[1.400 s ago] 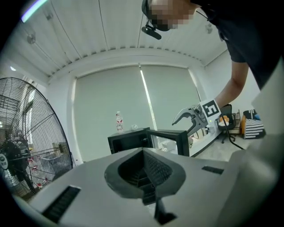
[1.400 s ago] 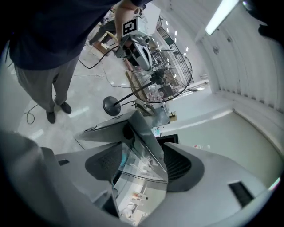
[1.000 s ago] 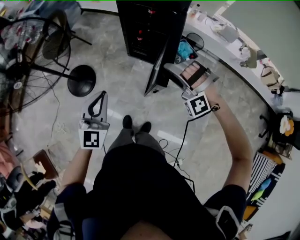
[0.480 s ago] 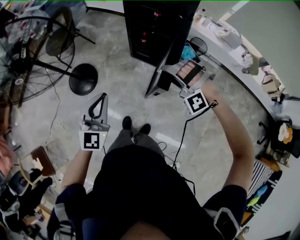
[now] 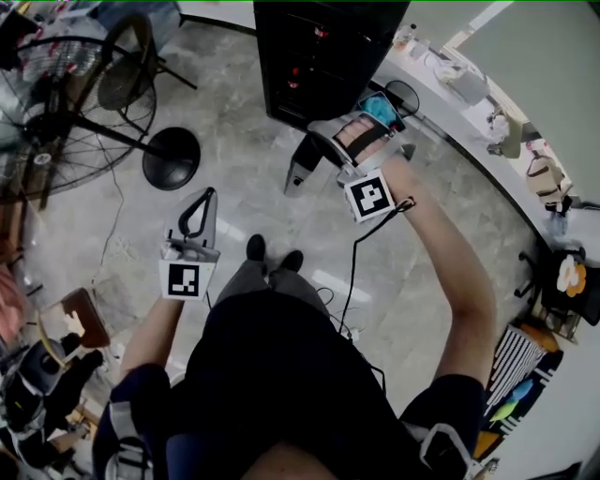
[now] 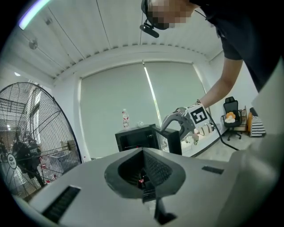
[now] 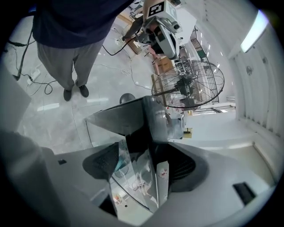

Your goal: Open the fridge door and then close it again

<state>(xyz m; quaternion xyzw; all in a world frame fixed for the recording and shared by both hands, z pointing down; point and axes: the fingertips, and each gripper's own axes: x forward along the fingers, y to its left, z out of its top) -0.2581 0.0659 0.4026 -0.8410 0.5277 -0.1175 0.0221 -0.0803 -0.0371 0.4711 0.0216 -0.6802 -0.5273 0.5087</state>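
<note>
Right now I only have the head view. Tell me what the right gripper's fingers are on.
Observer: In the right gripper view, the right gripper is shut on the edge of the fridge door.
Operator: Check the left one.
Observer: The left gripper is shut, nothing between its fingers.
Operator: Report the fridge top.
Observer: The left gripper view shows a bottle above the fridge; whether it rests on it, I cannot tell.

Light: bright, even, indoor. Overexposed: ceiling light strip (image 6: pixel 35 12), high left of the fridge (image 6: pixel 137 141). Soft sheen: floor (image 5: pixel 234 169) before the fridge. Dark: fridge interior. Reflections: glass door (image 7: pixel 142 177). Gripper views: strong fisheye, black vignetted corners, soft foreground. Head view: curved edges.
</note>
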